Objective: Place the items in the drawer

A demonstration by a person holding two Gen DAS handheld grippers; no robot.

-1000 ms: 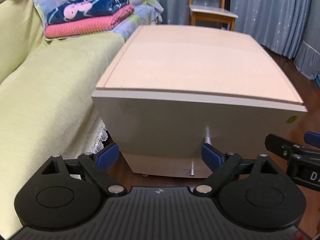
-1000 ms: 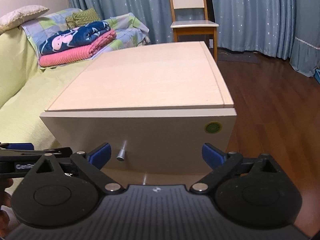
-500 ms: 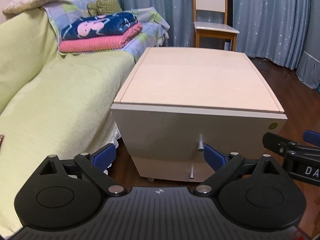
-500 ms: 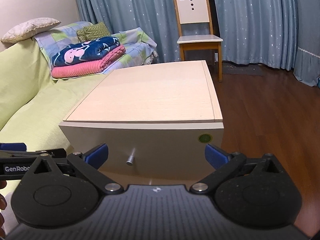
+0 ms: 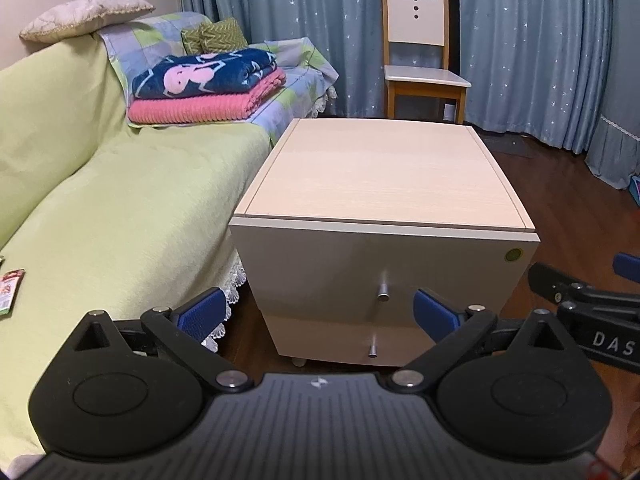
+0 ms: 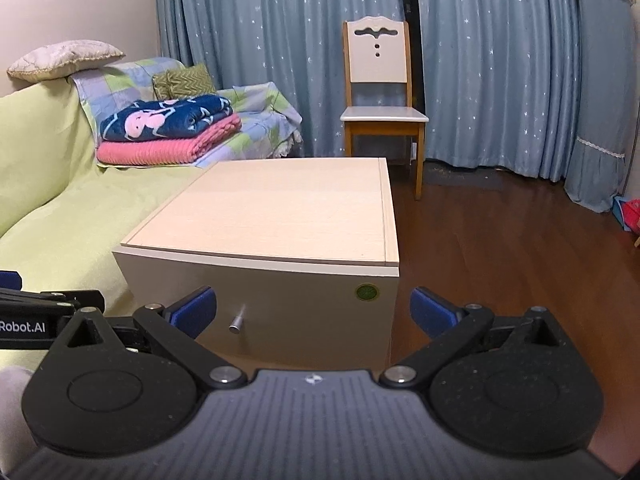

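A low cream cabinet (image 5: 384,184) (image 6: 280,216) stands on the wood floor beside the sofa. Its front has two shut drawers, the upper with a metal knob (image 5: 384,290) (image 6: 237,324), the lower with another knob (image 5: 373,347). My left gripper (image 5: 318,312) is open and holds nothing, a short way back from the cabinet front. My right gripper (image 6: 312,312) is open too, facing the upper drawer from the right. A small colourful packet (image 5: 10,292) lies on the sofa at the far left edge of the left wrist view.
A green-covered sofa (image 5: 120,208) runs along the cabinet's left side, with folded pink and blue blankets (image 5: 208,84) at its far end. A wooden chair (image 5: 420,68) stands behind the cabinet before blue curtains. Bare dark floor (image 6: 500,248) lies to the right.
Both grippers have drawn back and risen from the cabinet front; it now looks smaller and the lower drawer knob shows fully. Both stay open.
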